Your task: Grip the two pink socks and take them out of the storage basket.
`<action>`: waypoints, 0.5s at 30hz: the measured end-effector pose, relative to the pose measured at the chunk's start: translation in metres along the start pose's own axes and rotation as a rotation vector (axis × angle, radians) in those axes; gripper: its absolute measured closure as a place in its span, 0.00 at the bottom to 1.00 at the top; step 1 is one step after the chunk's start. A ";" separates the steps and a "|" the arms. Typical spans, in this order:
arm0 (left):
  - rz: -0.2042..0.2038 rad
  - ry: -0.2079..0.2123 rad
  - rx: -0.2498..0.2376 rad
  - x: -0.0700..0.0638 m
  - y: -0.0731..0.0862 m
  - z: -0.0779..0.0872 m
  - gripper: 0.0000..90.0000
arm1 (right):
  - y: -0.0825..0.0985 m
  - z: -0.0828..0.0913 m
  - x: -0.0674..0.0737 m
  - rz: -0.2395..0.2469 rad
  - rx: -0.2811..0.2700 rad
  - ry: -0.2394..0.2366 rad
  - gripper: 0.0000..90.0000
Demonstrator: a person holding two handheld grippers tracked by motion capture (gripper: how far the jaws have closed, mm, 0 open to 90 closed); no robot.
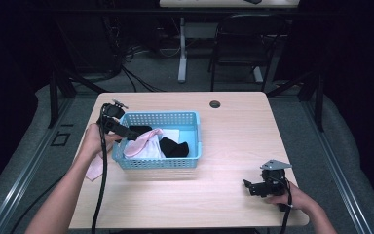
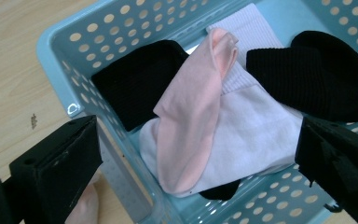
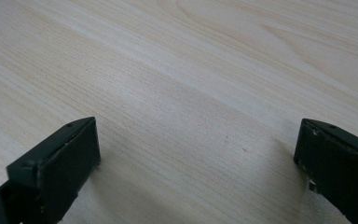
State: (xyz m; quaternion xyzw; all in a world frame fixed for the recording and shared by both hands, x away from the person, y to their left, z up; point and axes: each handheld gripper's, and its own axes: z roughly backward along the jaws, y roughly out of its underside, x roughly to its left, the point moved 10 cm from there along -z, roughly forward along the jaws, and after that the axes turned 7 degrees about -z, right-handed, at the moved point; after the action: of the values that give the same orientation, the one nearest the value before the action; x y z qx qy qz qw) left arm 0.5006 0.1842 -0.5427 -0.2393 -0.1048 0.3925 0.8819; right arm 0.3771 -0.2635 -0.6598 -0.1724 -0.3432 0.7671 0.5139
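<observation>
A light-blue perforated basket (image 1: 160, 116) stands on the left half of the wooden table (image 1: 233, 131). Inside lie a pink sock (image 1: 143, 141), a white sock (image 1: 151, 152) and two black socks (image 1: 175, 147) (image 1: 137, 130). My left gripper (image 1: 124, 132) hangs open over the basket's left rim, jaws angled down at the socks. In the left gripper view the pink sock (image 2: 193, 107) lies draped across the white sock (image 2: 256, 135), between the wide-apart jaws, with nothing gripped. The basket wall (image 2: 74, 42) runs under the left jaw. My right gripper (image 1: 248, 186) rests open near the table's front right; its jaws (image 3: 198, 140) frame bare wood.
Another pink piece of cloth (image 1: 95, 168) lies on the table left of the basket, under the left hand. A cable hole (image 1: 215, 104) sits near the far edge. A black chair (image 1: 243, 44) and a table leg stand beyond the table.
</observation>
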 end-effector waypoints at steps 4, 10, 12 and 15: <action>-0.012 0.009 0.011 -0.004 -0.001 -0.007 0.03 | 0.000 0.000 0.000 0.000 0.000 0.000 0.00; -0.020 0.025 0.028 -0.010 0.000 -0.020 0.03 | 0.000 0.000 0.000 0.001 0.001 0.000 0.00; -0.023 0.025 0.032 -0.010 0.001 -0.022 0.03 | 0.000 0.000 0.000 0.001 0.001 0.000 0.00; -0.027 0.028 0.044 -0.010 0.001 -0.025 0.03 | 0.000 0.000 0.000 -0.001 -0.001 0.000 0.00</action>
State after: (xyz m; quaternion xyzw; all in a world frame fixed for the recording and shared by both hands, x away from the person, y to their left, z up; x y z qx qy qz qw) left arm 0.5027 0.1682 -0.5650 -0.2239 -0.0870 0.3793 0.8935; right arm 0.3772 -0.2635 -0.6598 -0.1725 -0.3434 0.7668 0.5141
